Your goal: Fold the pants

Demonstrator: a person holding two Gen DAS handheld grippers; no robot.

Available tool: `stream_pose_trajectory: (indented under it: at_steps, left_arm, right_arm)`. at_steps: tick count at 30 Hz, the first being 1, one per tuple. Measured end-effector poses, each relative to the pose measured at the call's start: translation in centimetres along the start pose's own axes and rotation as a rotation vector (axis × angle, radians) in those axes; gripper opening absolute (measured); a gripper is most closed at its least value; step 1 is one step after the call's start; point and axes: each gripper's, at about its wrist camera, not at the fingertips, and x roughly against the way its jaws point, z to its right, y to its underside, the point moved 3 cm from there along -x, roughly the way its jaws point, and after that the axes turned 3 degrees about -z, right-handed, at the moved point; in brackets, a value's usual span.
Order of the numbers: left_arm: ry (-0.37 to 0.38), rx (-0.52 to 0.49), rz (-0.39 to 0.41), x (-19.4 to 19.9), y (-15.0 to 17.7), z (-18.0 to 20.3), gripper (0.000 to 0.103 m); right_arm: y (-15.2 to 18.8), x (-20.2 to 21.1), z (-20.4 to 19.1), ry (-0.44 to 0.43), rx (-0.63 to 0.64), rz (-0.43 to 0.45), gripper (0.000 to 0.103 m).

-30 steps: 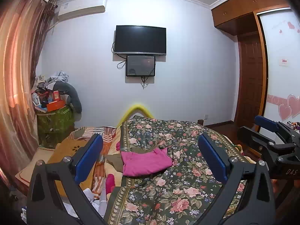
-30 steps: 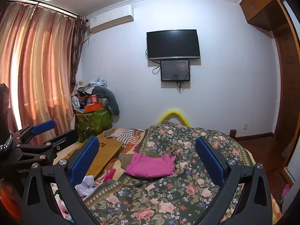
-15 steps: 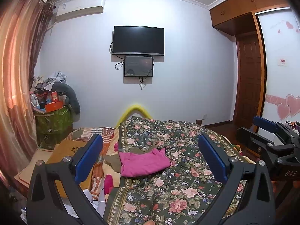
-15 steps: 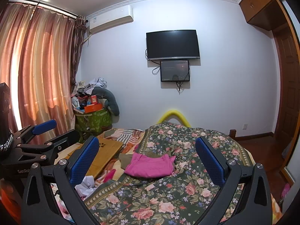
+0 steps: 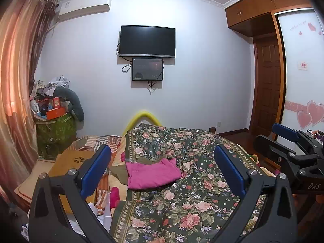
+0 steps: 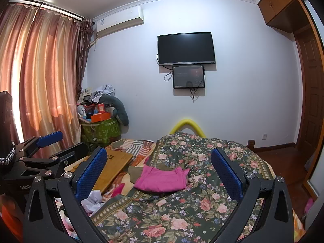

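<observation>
Folded pink pants (image 5: 152,174) lie on the floral bedspread (image 5: 194,198) in the middle of the bed; they also show in the right wrist view (image 6: 162,180). An olive garment (image 5: 119,173) lies partly under them at their left. My left gripper (image 5: 162,168) is open and empty, held above the near part of the bed, well short of the pants. My right gripper (image 6: 159,171) is open and empty at about the same distance. Each gripper appears at the edge of the other's view: the right gripper (image 5: 291,141) and the left gripper (image 6: 50,143).
A wooden lap desk (image 6: 113,166) lies on the bed's left side beside striped bedding (image 6: 133,147). A green bin (image 6: 101,129) heaped with clutter stands by the curtain (image 6: 40,81). A TV (image 5: 146,41) hangs on the far wall. A wardrobe and door (image 5: 267,85) stand at right.
Both grippers stay open. The left wrist view has drifted slightly, so the pants sit a little further left and higher. The right wrist view is nearly unchanged.
</observation>
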Motion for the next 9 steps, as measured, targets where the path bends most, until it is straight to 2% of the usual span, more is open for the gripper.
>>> stream_pose_trajectory:
  at_steps: [9]
  left_arm:
    - [-0.001,0.017,-0.018,-0.52,0.16,-0.3,0.103]
  right_arm:
    - [-0.16,-0.1,-0.08,-0.001,0.0,-0.005,0.102]
